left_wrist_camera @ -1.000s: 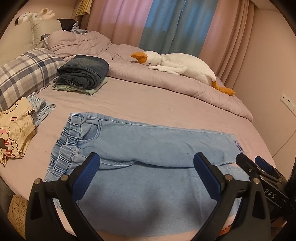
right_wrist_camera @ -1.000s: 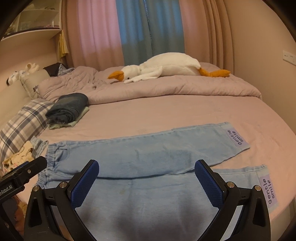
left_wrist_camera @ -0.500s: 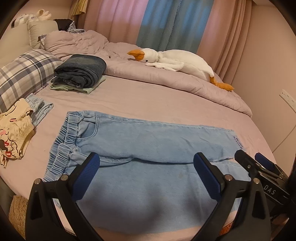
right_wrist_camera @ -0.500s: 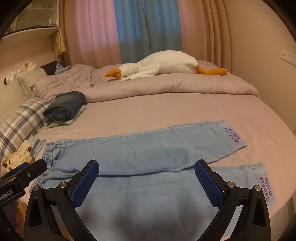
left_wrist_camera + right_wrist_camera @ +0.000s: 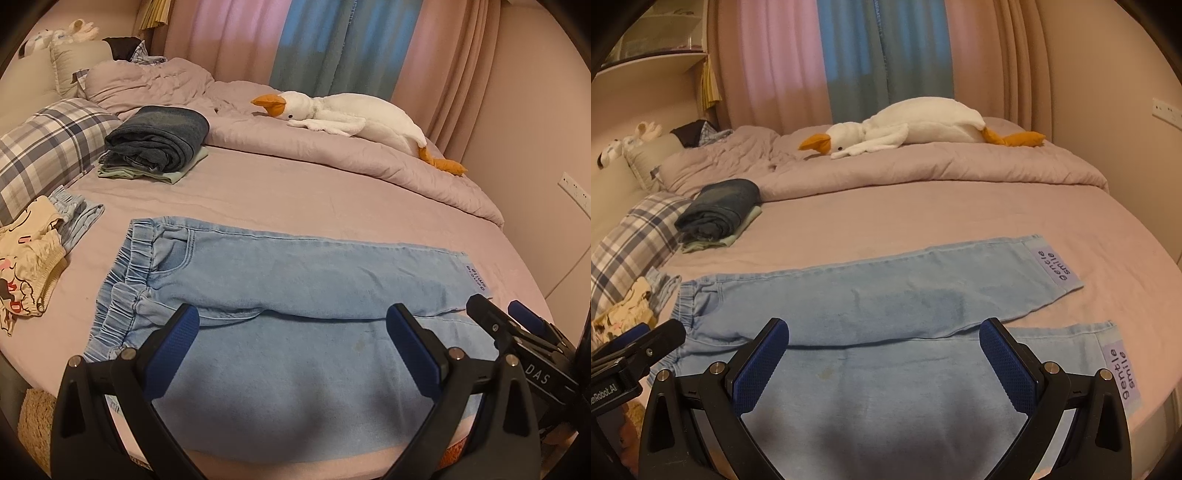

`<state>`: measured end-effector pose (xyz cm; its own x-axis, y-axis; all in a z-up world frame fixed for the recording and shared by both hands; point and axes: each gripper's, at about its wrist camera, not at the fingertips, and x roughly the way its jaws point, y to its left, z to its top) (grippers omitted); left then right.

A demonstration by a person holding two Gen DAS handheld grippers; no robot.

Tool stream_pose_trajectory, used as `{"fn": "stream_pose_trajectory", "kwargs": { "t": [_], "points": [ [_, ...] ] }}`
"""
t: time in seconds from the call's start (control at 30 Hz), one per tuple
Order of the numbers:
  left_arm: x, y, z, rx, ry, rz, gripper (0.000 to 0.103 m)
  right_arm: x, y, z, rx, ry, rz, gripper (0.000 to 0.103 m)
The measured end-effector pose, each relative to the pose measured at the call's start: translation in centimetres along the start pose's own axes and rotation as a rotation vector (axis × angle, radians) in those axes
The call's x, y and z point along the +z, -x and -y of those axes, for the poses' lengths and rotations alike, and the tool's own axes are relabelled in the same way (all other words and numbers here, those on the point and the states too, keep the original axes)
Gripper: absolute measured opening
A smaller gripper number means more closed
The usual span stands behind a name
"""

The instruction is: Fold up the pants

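Plush goose point(image 5: 354, 116) on duvet point(image 5: 332, 162), folded dark jeans point(image 5: 159, 138), perhaps

pants point(image 5: 295, 280) lt blue denim | pillow point(image 5: 44, 155) plaid blue/wht | goose toy point(image 5: 916, 125) wht w/ orange beak | sheet point(image 5: 923, 214) mauve

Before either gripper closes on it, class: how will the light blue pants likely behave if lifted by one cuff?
The light blue pants lie flat and creased on the bed, so probably floppy; they would drape. The gathered waistband looks bulkier and would likely drag. Denim-like cloth probably grips, not slips. Both the left gripper and right gripper are open.
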<state>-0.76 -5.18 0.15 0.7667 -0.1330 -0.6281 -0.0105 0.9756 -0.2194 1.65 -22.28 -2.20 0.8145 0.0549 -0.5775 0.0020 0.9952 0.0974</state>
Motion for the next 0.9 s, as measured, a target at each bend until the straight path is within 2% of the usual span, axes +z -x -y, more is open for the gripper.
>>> {"fn": "stream_pose_trajectory", "kwargs": {
  "t": [0.47, 0.9],
  "points": [
    [0.1, 0.2, 0.1, -0.008, -0.006, -0.002, 0.101, 0.5, 0.8, 0.5, -0.026, -0.018, -0.008, 0.103],
    [0.1, -0.3, -0.1, 0.001, 0.002, -0.002, 0.101, -0.2, -1.5, 0.5, -0.003, -0.012, -0.054, 0.103]
  ]
}}
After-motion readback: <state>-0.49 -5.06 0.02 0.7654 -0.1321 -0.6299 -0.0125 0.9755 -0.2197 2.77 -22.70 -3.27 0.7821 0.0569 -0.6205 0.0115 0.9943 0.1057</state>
